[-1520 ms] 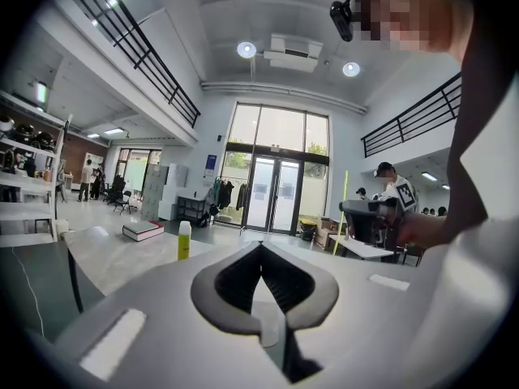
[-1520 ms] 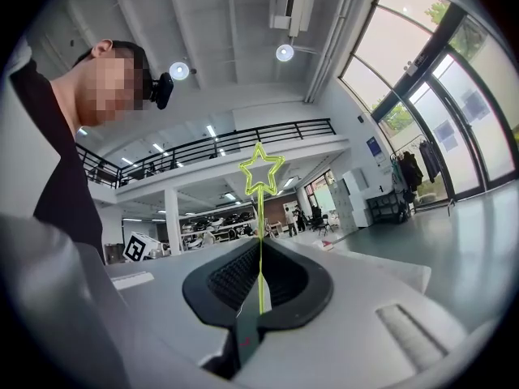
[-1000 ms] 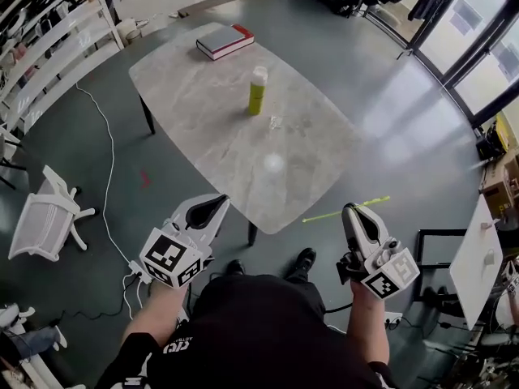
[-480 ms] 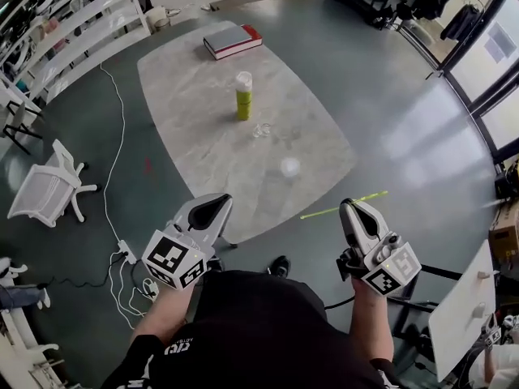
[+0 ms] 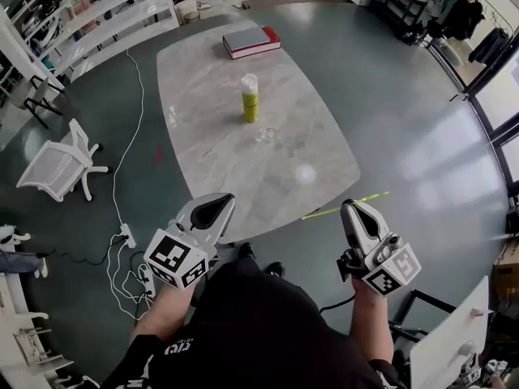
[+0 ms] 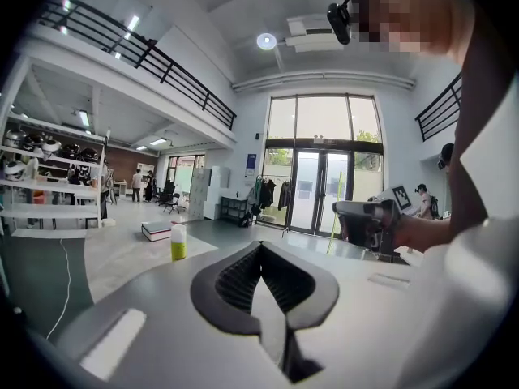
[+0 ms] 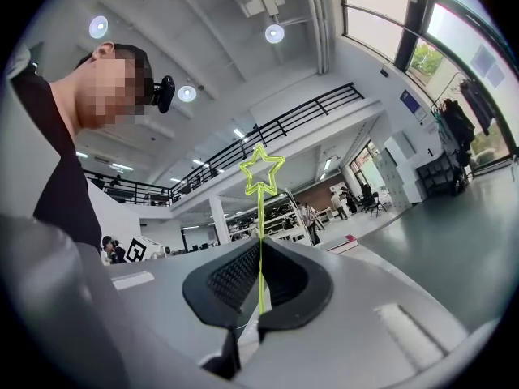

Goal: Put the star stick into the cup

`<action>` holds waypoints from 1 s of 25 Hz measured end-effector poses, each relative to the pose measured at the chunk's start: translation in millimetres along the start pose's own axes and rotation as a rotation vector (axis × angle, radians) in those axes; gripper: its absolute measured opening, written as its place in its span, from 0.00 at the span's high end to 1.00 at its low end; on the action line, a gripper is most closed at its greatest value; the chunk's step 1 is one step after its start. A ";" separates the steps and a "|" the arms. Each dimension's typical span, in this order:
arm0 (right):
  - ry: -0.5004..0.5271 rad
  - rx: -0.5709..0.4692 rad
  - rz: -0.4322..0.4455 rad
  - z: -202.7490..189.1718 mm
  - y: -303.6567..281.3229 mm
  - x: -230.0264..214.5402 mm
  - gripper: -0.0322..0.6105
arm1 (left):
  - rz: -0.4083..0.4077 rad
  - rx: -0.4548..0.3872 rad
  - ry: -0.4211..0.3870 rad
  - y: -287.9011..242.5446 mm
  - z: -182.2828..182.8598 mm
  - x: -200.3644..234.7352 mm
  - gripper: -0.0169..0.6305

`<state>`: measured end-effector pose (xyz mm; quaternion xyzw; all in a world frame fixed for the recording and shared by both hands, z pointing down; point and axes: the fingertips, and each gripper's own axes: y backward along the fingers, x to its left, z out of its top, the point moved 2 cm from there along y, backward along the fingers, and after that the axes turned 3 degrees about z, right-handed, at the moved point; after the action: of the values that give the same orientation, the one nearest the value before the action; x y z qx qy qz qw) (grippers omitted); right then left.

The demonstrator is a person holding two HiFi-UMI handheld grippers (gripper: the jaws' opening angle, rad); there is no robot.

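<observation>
- Left gripper (image 5: pixel 220 205), square-marker cube at rear: fingers pressed together, nothing between.
- Table (image 5: pixel 203 164) with yellow-green container (image 5: pixel 250 100): turned in view since a second ago.
- Right gripper (image 5: pixel 350 207): fingers pinching star stick (image 5: pixel 324 214), off table's near edge, as before.

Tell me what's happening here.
A person stands at the near end of the grey marble-patterned table, a claw in each hand. The right claw is shut on a thin yellow-green stick with a star tip, held off the table's edge. The left claw is shut and empty. A yellow-green container with a white top stands mid-table, well away from the stick.
</observation>
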<state>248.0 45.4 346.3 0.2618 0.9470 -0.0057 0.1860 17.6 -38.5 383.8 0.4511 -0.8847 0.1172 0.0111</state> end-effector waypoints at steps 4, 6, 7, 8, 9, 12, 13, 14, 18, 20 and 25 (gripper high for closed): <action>-0.003 0.014 0.020 -4.7 -21.6 -12.7 0.92 | 0.030 0.008 -0.001 -8.6 -5.7 20.7 0.97; 0.001 0.024 0.022 -3.9 -32.2 -20.0 0.92 | 0.035 0.002 0.003 -17.0 -4.9 30.6 0.97; 0.003 0.027 0.019 -2.4 -37.7 -24.5 0.92 | 0.035 -0.003 0.005 -21.7 -3.0 35.1 0.97; 0.006 0.031 0.015 -0.7 -43.5 -28.9 0.92 | 0.032 -0.009 0.006 -26.2 -0.7 39.8 0.97; 0.010 0.034 0.010 1.0 -50.0 -32.8 0.92 | 0.029 -0.014 0.008 -30.3 1.3 44.7 0.97; 0.027 0.038 0.005 6.6 -72.3 -39.8 0.92 | 0.013 -0.024 0.012 -40.5 6.3 60.4 0.97; 0.033 0.039 0.006 8.3 -79.9 -41.3 0.92 | 0.007 -0.027 0.012 -43.1 8.0 65.0 0.97; 0.038 0.041 0.008 9.7 -86.9 -42.6 0.92 | 0.003 -0.029 0.011 -45.3 9.6 68.7 0.97; 0.042 0.044 0.009 12.8 -107.8 -51.8 0.92 | -0.013 -0.014 0.003 -56.6 7.6 79.4 0.97; 0.032 0.046 0.011 13.4 -118.2 -58.9 0.92 | -0.015 -0.001 0.007 -64.0 4.7 85.6 0.97; 0.027 0.061 0.033 12.9 -144.3 -79.8 0.92 | -0.006 0.002 0.004 -83.1 3.7 97.8 0.97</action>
<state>244.0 -119.9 350.1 0.2831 0.9444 -0.0279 0.1650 26.5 -164.0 408.9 0.4534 -0.8832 0.1191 0.0127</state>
